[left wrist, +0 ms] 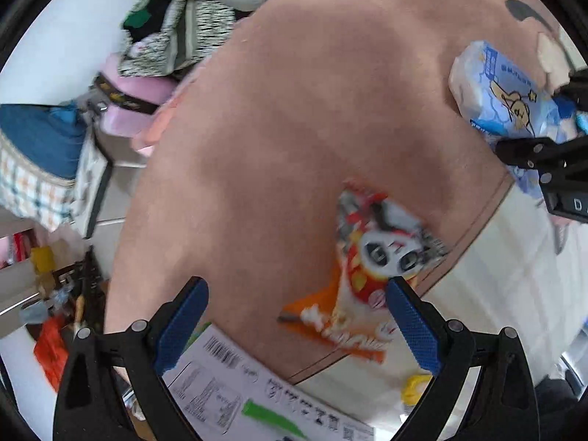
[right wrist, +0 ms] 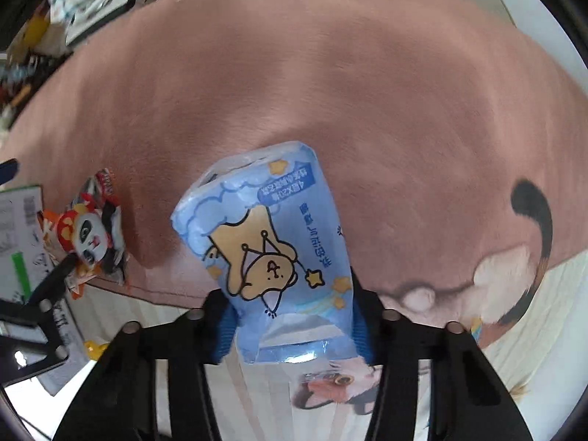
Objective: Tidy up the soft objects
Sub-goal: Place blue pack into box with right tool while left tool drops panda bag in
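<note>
Right gripper [right wrist: 294, 334] is clamped on the blue tissue pack [right wrist: 272, 253] over the pink blanket [right wrist: 330, 92], so it looks mid-carry. Left gripper [left wrist: 297, 327] hangs wide open and empty near the panda snack bag [left wrist: 371, 257]; probably the next grab, needing a gentle pinch.

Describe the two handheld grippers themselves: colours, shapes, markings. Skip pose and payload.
Both are alike. The left gripper has black plastic arms joined by round silver rivets, ending in flat blue fingers with a knurled, dotted texture. The right gripper has the same black frame, silver rivets and blue fingers. White lettering marks its body in the left view. No cables or sleeves are visible.
</note>
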Demonstrator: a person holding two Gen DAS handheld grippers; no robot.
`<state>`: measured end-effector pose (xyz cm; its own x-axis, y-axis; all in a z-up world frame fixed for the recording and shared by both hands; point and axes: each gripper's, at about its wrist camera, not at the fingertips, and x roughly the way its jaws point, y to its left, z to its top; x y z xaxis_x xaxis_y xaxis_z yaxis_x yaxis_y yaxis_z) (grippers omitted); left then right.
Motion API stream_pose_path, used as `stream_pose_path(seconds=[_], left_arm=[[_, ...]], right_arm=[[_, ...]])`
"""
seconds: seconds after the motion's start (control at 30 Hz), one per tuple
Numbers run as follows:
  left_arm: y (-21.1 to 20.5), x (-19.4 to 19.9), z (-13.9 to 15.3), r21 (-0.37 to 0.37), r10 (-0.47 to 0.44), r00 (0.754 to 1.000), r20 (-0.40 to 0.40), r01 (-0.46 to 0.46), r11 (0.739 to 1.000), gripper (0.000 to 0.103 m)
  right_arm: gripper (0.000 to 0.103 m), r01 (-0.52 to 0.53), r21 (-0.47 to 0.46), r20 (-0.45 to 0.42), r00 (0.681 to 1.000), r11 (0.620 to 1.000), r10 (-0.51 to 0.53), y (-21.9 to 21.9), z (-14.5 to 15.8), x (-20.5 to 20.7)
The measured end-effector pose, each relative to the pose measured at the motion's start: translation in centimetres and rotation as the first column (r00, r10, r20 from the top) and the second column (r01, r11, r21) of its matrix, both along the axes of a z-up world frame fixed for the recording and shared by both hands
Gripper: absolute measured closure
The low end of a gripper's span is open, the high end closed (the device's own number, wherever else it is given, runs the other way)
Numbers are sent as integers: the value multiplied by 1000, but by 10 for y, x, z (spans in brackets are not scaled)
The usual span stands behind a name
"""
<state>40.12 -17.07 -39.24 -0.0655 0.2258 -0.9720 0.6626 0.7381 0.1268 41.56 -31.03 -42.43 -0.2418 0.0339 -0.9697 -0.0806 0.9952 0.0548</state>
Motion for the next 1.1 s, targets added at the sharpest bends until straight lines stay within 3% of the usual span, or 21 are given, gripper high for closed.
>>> stream_pose_path(seconds=[0.13, 0.23, 0.37, 0.43, 0.5, 0.53, 0.57, 0.7, 0.8, 1.0, 1.1], left_arm=[[-10, 1, -1, -46, -20, 997, -77, 16, 999, 4], [-18, -8, -7, -78, -84, 982, -169, 72, 994, 4], [-23, -12, -31, 3, -113, 975, -191, 116, 993, 4], [-23, -11, -38, 4, -75, 980, -186, 78, 997, 12], [-20, -8, -38, -20, -16, 982, -187, 12, 1000, 37], [-19, -6, -34, -45, 13, 985, -170, -21, 999, 44], [-18, -4, -30, -55, 41, 987, -156, -50, 997, 62], [-8, -8, -20, -38, 153, 986, -68, -156, 987, 65], [3, -18, -10, -43, 236, 972, -8, -236, 971, 65], [37, -53, 57, -145, 404, 905, 134, -385, 912, 65], [57, -76, 88, -208, 473, 868, 152, -440, 874, 65]], right_arm=[[57, 48, 1, -11, 999, 999, -48, -19, 2, -7], [57, 42, 3, -17, 999, 999, -42, -24, 3, -13], [57, 32, -15, -21, 999, 999, -32, -25, 1, -13], [57, 33, -15, -24, 999, 999, -33, -25, -1, -12], [57, 30, -19, -25, 999, 999, -31, -24, -1, -13], [57, 28, -22, -26, 999, 999, -29, -21, -1, -12], [57, 25, -26, -26, 999, 999, -26, -24, -3, -17], [59, 29, -30, -20, 999, 999, -29, -17, -3, -26], [62, 60, -27, -7, 998, 998, -60, -14, 1, -30], [63, 98, 20, 90, 991, 995, -99, 17, 46, -63], [63, 99, 53, 142, 984, 994, -106, 40, 74, -82]])
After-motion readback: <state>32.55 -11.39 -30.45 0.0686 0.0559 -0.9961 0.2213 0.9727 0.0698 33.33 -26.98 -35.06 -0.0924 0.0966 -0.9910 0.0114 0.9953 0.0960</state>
